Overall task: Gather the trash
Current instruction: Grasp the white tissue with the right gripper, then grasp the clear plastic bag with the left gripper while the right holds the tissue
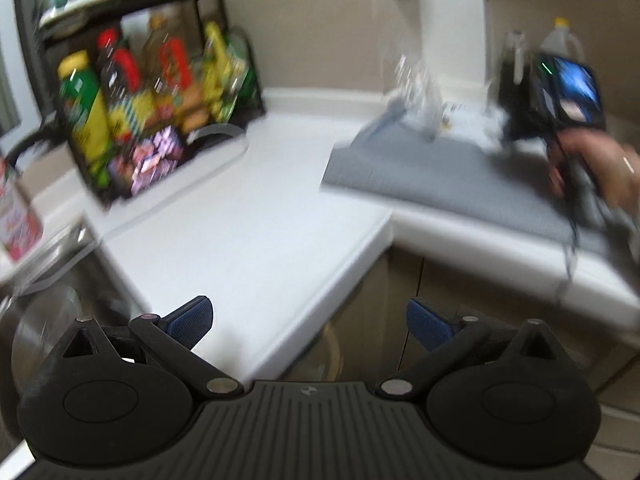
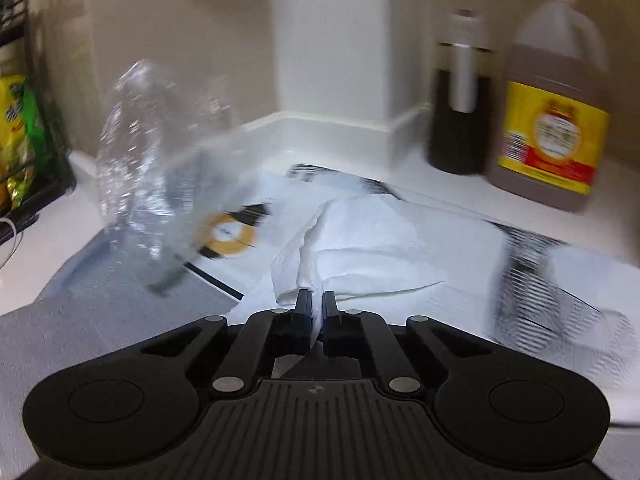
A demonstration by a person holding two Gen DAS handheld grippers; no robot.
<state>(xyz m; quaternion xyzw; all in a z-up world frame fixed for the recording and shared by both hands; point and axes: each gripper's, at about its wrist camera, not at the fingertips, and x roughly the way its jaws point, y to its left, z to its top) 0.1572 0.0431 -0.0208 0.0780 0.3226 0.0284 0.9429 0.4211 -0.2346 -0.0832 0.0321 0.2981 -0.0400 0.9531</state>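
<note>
Crumpled paper towel pinched at its near edge, on the papers at the back corner of the counter.

The right hand-held gripper is nearly closed on a thin fold; so slim a bite could slip or tear, or drag the printed sheet under it, and the clear plastic bottle just beside looks tippy. The towel lies flat, its length running left to right. The left hand-held gripper hangs wide and empty.
</note>
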